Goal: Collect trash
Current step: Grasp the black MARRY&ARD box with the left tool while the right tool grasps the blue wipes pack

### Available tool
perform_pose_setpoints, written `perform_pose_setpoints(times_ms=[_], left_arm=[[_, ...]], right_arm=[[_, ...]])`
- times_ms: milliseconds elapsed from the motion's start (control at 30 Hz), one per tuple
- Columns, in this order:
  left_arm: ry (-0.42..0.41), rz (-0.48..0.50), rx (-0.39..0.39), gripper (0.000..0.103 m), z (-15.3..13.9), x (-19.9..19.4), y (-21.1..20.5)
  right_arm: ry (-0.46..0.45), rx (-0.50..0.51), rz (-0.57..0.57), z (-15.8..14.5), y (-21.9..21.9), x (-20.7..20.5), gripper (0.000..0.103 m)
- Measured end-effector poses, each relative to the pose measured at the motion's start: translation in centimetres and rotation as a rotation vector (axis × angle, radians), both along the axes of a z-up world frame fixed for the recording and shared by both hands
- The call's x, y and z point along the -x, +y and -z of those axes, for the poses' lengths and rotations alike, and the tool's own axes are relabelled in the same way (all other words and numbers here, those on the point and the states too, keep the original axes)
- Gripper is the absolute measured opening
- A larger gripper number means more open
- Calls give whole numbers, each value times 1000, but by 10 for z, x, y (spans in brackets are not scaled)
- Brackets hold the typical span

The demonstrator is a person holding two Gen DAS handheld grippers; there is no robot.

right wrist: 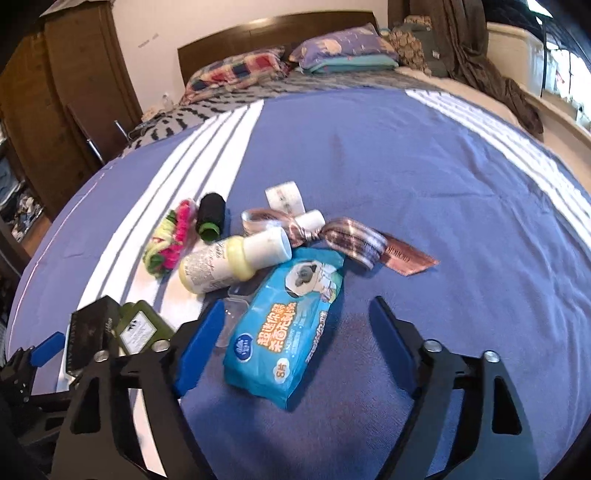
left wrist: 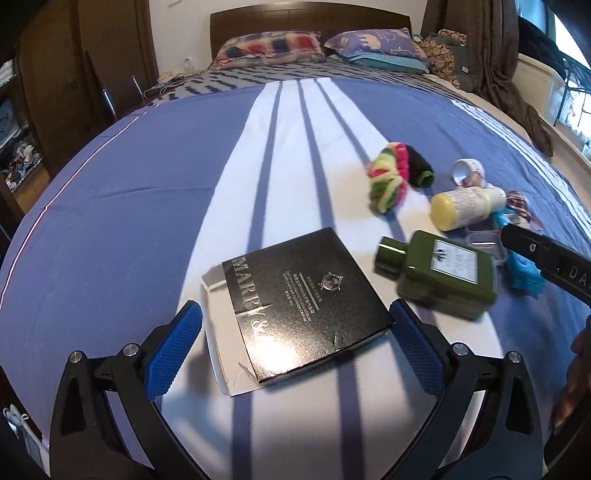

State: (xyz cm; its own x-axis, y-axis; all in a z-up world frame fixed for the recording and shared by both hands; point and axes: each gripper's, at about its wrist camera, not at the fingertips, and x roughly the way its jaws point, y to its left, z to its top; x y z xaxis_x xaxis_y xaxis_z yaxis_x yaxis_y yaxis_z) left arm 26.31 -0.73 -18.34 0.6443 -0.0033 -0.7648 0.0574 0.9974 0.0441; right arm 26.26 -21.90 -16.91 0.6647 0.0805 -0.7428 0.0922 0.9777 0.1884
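Observation:
A flat black box (left wrist: 295, 306) with silver lettering lies on the striped bedspread, between the blue pads of my left gripper (left wrist: 295, 314), which stands open around it without touching. A green bottle (left wrist: 439, 273) lies just right of the box. In the right wrist view a blue wipes pack (right wrist: 291, 325) lies between the pads of my right gripper (right wrist: 299, 310), open, the pads apart from it. A yellow-capped white bottle (right wrist: 225, 262), a black thread spool (right wrist: 210, 214), bright hair ties (right wrist: 170, 240), a checked ribbon (right wrist: 343, 236) and a clear plastic cup (right wrist: 232, 314) lie beyond.
The blue and white striped bedspread (right wrist: 424, 177) covers the bed. Pillows (left wrist: 269, 48) and a dark headboard (left wrist: 306, 18) are at the far end. A wooden wardrobe (left wrist: 48, 74) stands at left. A brown cloth (left wrist: 495, 66) hangs at far right near a window.

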Motion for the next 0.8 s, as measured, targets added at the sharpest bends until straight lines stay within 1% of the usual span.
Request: perform_pose_setpoints(times_ms=[67, 167, 233, 333, 400, 433, 633, 700, 767, 800], left_arm=[[1, 2, -4, 96, 1, -1, 3], [-1, 13, -12, 96, 2, -2, 3], [6, 18, -15, 96, 4, -2, 4], [20, 16, 13, 96, 7, -2, 9], [24, 7, 24, 96, 8, -3, 13], [24, 8, 25, 96, 8, -3, 14], [28, 12, 31, 96, 9, -5, 16], [27, 11, 34, 92, 9, -5, 16], [26, 10, 33, 92, 8, -7, 16], [25, 11, 32, 91, 8, -8, 16]], right_arm=[[5, -12, 0, 3, -2, 0, 73], [3, -1, -6, 4, -1, 6, 63], [5, -8, -12, 4, -4, 10, 62], [-5, -31, -12, 3, -9, 14, 61], [-21, -68, -3, 1, -14, 19, 61], [-21, -67, 1, 1, -15, 20, 61], [-7, -1, -1, 3, -12, 14, 61], [3, 28, -2, 6, -9, 8, 62], [10, 50, -7, 7, -5, 3, 62], [11, 59, -9, 8, -4, 1, 60]])
